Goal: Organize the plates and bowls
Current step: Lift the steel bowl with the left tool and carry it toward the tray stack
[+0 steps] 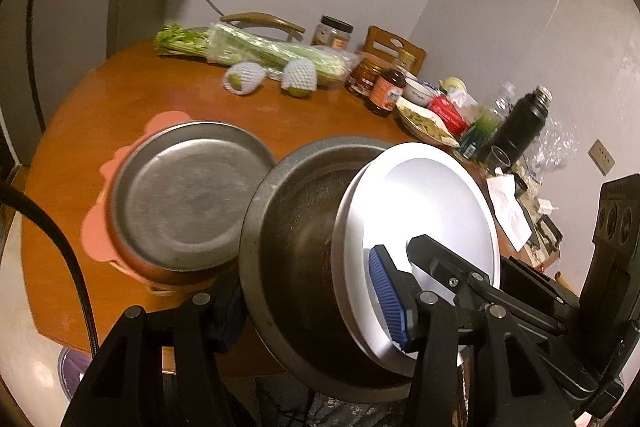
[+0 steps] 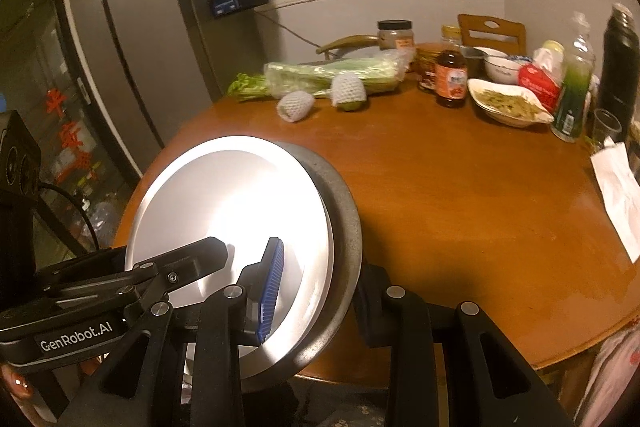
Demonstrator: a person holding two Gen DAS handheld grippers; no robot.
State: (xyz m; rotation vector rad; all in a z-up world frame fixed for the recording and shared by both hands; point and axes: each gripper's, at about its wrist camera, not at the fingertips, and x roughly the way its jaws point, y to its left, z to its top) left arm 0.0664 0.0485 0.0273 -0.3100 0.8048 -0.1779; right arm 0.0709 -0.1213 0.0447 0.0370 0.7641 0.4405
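A white plate [image 1: 420, 219] nests in a dark metal bowl [image 1: 296, 227], tilted above the surface [image 2: 460, 207]. The left gripper [image 1: 316, 291] pinches the stack, one finger hidden behind the bowl; the right gripper [image 2: 316, 287] pinches it too, its far finger likewise hidden. Left of the left fingers, a steel pan [image 1: 188, 195] sits blurred.

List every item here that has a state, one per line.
left gripper: shut on the stack's rim
right gripper: shut on the same stack
white plate: tilted, on top of the stack
grey metal bowl: tilted, under the plate
steel plate: resting on an orange pot
black flask: upright, capped
sauce bottle: upright, capped
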